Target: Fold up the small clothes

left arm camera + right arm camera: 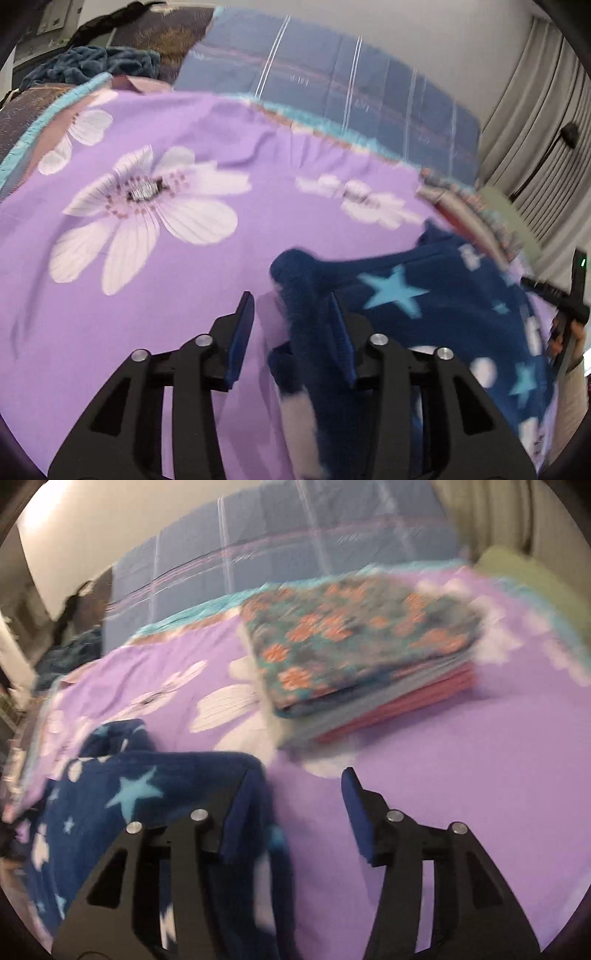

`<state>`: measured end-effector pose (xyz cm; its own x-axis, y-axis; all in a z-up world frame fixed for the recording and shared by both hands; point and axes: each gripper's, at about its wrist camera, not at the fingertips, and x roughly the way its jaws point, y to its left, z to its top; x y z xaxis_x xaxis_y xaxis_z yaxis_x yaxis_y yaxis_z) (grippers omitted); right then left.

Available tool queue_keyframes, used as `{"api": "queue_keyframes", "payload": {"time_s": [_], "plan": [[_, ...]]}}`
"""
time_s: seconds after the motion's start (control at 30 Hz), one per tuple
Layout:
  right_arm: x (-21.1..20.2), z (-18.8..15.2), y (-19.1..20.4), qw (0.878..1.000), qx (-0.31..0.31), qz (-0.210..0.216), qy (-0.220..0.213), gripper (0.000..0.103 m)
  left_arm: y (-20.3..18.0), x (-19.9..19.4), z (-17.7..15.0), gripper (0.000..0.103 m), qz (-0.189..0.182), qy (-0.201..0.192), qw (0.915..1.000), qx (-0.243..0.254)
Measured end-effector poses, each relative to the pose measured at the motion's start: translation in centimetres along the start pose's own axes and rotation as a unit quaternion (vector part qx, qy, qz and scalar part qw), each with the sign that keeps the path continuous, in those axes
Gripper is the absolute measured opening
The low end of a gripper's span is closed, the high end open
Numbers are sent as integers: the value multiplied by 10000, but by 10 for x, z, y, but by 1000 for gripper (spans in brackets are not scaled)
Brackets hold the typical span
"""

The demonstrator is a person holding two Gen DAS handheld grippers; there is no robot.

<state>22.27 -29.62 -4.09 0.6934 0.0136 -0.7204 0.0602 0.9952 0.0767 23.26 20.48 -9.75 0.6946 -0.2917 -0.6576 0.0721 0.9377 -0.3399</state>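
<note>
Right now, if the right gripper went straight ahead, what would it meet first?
Probably bare purple bedsheet, then the stack of folded clothes beyond it. The right gripper is open; depth is unclear through the blur.

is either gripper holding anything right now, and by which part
Neither clearly grips. A bunched fold of the navy star-print fleece garment lies between the open left hand-held gripper; the open right hand-held gripper has its edge beside one finger.
</note>
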Motion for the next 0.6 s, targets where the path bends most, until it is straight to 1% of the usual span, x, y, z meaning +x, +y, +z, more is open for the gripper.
{"api": "queue_keyframes", "payload": {"time_s": [0.03,0.07,0.1,0.13,0.17,0.2,0.23,0.27,0.3,0.33,0.37,0.4,0.43,0.47,0.5,0.53,0.6], "plan": [[-17,-6,11,9997,-170,-99,-157,51,-3,-12,0,49,-28,-114,9999,30],[-36,-15,19,9990,-312,-93,-295,51,-7,-27,-2,53,-67,-251,9996,103],[-58,-28,32,9981,-447,8,-433,51,-13,-37,-5,57,-97,-359,9991,200],[-80,-43,46,9969,-545,191,-541,52,-24,-52,-13,59,-124,-452,9982,372],[-93,-54,57,9956,-619,360,-603,53,-33,-62,-20,62,-163,-493,9973,515],[-111,-76,74,9920,-800,709,-671,56,-41,-70,-30,64,-216,-518,9962,673],[-120,-86,82,9895,-931,870,-684,59,-51,-78,-46,66,-232,-499,9945,887],[-127,-99,91,9864,-1098,1006,-690,59,-57,-81,-57,68,-179,-457,9934,1039],[-134,-115,102,9836,-1295,1052,-690,59,-64,-82,-72,69,-53,-396,9918,1212],[-138,-127,109,9827,-1402,991,-694,59,-66,-82,-80,69,44,-351,9915,1253],[-136,-139,110,9842,-1386,881,-667,59,-66,-79,-94,69,294,-187,9925,1170],[-134,-143,108,9864,-1262,877,-581,59,-63,-77,-105,69,422,-26,9942,987],[-127,-145,102,9893,-1024,961,-390,58,-60,-79,-114,69,362,27,9958,837],[-121,-150,98,9908,-775,1095,-150,56,-58,-82,-123,69,193,27,9973,702],[-115,-156,97,9908,-671,1172,70,53,-56,-82,-129,69,79,32,9979,648],[-113,-162,99,9910,-758,1089,160,53,-55,-82,-136,69,66,52,9981,615],[-99,-181,112,9898,-1242,627,301,52,-50,-78,-144,72,92,87,9987,498]]}}
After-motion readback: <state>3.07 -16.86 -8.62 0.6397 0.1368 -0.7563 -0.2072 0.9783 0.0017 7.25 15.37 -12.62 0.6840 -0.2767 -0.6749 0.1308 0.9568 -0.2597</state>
